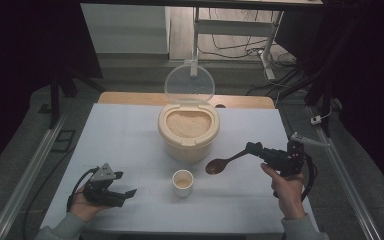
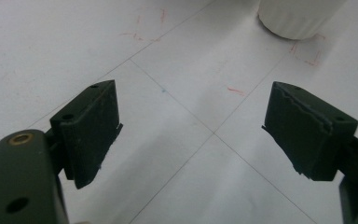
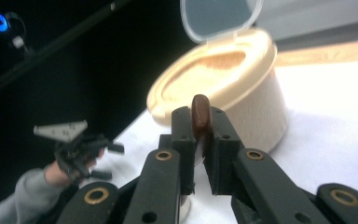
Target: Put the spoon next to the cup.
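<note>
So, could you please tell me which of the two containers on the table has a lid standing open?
The large cream tub at the back: its clear lid stands hinged upright over the grain inside. The small white cup in front has no lid.

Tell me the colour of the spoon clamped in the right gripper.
Dark brown wooden spoon, clearest in the high view.

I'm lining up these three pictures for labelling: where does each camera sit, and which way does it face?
High view: above the person's side, looking forward and down at the table; both forearms, the left claw and the right claw show.
Left gripper view: rides the left claw, looking down past open jaws at the table and the small cup.
Right gripper view: rides the right claw, shut on the spoon, facing the rice container.
Shared: the high and right gripper views both show container, spoon and left claw.
</note>
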